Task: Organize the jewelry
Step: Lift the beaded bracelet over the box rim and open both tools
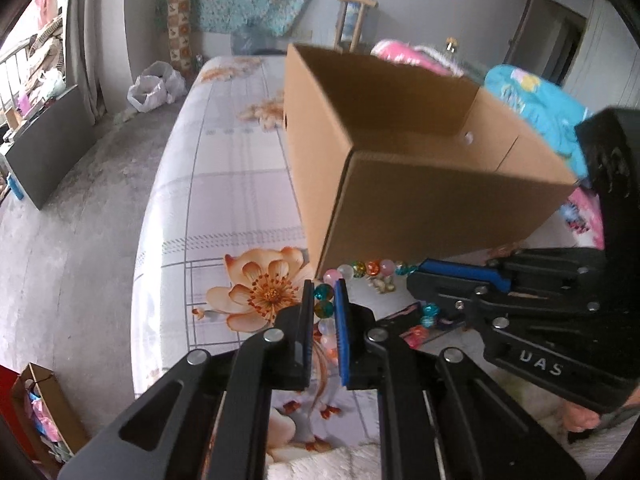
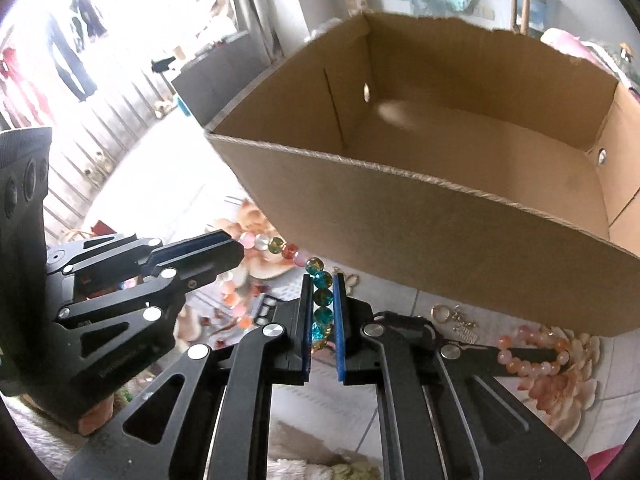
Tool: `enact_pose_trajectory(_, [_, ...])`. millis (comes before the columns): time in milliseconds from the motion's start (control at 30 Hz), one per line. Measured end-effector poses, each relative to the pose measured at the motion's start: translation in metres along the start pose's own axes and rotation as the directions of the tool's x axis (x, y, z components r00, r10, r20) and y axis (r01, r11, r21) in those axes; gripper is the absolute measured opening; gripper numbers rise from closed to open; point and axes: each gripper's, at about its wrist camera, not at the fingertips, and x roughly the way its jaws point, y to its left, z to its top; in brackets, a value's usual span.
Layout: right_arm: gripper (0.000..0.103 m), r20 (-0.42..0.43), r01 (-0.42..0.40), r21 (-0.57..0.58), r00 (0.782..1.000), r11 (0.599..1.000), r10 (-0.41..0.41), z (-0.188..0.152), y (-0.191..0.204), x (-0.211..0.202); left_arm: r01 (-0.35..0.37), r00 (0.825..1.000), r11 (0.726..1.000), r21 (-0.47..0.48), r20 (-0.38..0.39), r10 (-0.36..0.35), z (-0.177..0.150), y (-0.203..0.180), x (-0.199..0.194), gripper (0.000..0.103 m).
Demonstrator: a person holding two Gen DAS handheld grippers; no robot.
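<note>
A string of coloured glass beads (image 1: 362, 269) hangs stretched between my two grippers, just in front of an open, empty cardboard box (image 1: 400, 148). My left gripper (image 1: 324, 296) is shut on one end of the bead string (image 1: 324, 300). My right gripper (image 2: 322, 292) is shut on the other end (image 2: 322, 300). In the right wrist view the beads run left from my jaws to the left gripper (image 2: 228, 248). In the left wrist view the right gripper (image 1: 424, 270) comes in from the right. The box (image 2: 420, 216) stands on the flowered sheet, its inside bare.
An orange bead bracelet (image 2: 532, 356) and small gold and silver trinkets (image 2: 452, 316) lie on the sheet by the box's near wall. More loose beads and a small charm (image 1: 384, 284) lie under the string. The bed's left edge (image 1: 148, 240) drops to the floor.
</note>
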Motion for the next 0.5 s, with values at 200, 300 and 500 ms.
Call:
enact_pose_trajectory(200, [0.007,0.094,-0.082,0.000,0.992,0.997,0.081,-0.001,0.001,-0.036,0.036,0.995,0.999,-0.003,0.093,-0.036,0.005,-0.004,-0.046,0.009])
enact_pose_trajectory(300, [0.007,0.147,-0.121,-0.008,0.982,0.993,0.121,0.002,0.004,-0.062,0.048,0.988,0.999,0.023,0.146,-0.051,0.012,-0.011,-0.069,0.009])
enact_pose_trajectory(500, [0.007,0.245,-0.146,-0.047,0.957,0.988,0.153,0.033,-0.003,-0.103,0.104,0.955,0.990,0.094,0.270,-0.126,0.064,-0.032,-0.104,0.009])
